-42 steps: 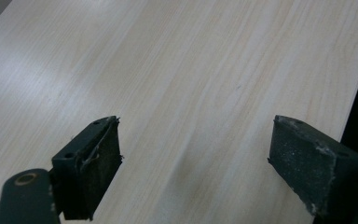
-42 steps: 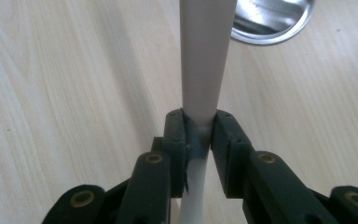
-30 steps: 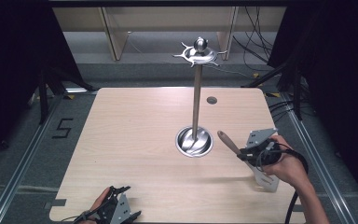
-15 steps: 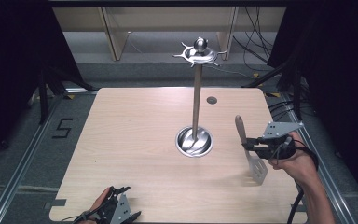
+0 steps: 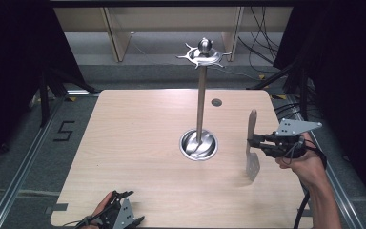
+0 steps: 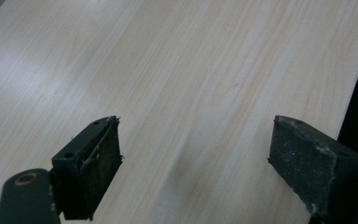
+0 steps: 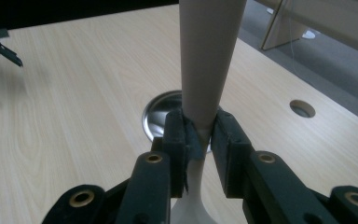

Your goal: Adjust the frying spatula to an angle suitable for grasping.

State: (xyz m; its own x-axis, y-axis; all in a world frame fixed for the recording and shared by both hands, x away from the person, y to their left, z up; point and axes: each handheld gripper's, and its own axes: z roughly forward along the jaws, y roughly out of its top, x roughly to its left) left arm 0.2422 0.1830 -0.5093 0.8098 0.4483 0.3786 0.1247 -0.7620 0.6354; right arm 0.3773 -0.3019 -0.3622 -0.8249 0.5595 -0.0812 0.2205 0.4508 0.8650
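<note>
Table: we see a pale wood-grain table (image 5: 138, 143) with rounded corners; a small round hole (image 5: 216, 102) sits near its far edge, right of centre.

Stand: a metal stand (image 5: 200, 102) rises from a shiny round base (image 5: 198, 144) near the middle of the table, a little toward the right edge; its top carries a hooked crown with a ball.

Right gripper: the right gripper (image 5: 253, 141) hovers near the right edge, held by a hand (image 5: 301, 162) coming from the near right corner. In the right gripper view we see both jaws pressed onto the narrow neck of a spatula (image 7: 207, 60).

Spatula: the spatula (image 5: 251, 145) stands roughly upright, handle up and blade down; we think the blade tip is just above the table, but we cannot tell whether it touches.

Left gripper: the left gripper (image 5: 124, 217) lies at the near edge, left of centre. In the left gripper view (image 6: 196, 168) its jaws stand wide apart over bare wood, nothing between them.

Room: grey floor surrounds the table, with a "5" (image 5: 63, 130) marked beyond the left edge, metal rails (image 5: 21, 167) along the sides, black curtains (image 5: 9, 62) left and right, cables (image 5: 267, 52) and wooden furniture legs (image 5: 116, 33) beyond the far edge.
</note>
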